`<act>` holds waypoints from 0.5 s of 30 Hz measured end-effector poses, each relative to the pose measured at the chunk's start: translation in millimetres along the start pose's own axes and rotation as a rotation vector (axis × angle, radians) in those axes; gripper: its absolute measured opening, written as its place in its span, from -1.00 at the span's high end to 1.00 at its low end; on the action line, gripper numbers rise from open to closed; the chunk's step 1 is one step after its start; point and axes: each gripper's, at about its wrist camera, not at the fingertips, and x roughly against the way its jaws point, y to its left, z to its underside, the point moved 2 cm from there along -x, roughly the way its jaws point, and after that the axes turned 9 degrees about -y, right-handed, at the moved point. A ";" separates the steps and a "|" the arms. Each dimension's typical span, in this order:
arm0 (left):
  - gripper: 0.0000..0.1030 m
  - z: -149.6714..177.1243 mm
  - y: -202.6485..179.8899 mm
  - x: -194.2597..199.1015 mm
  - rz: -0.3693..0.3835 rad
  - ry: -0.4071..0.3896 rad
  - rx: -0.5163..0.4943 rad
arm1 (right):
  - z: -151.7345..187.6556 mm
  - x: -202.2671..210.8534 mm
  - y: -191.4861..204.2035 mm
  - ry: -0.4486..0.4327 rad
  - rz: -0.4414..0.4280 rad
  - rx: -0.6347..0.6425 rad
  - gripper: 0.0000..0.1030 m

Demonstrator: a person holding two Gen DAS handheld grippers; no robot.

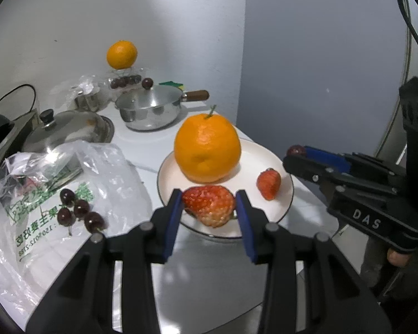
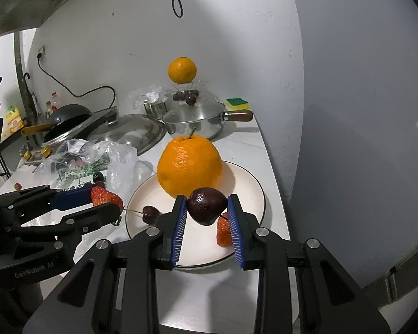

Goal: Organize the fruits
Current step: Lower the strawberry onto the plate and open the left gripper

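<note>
A strawberry is held by the left gripper, a cherry by the right gripper; lowering onto the plate is judged next

A lidded steel pot with a wooden handle, a domed steel lid, a green-and-yellow sponge and a black pan are seen on the white counter.

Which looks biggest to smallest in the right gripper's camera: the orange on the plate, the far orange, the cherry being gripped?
1. The orange on the plate.
2. The gripped cherry and the far orange look much alike. The cherry sits right at the lens in the right gripper, so I won't rank them.
</note>
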 end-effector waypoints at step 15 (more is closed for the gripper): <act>0.23 8.1 -12.7 -30.2 0.029 0.055 -0.017 | 11.6 -12.9 -18.9 0.036 0.008 -0.030 0.39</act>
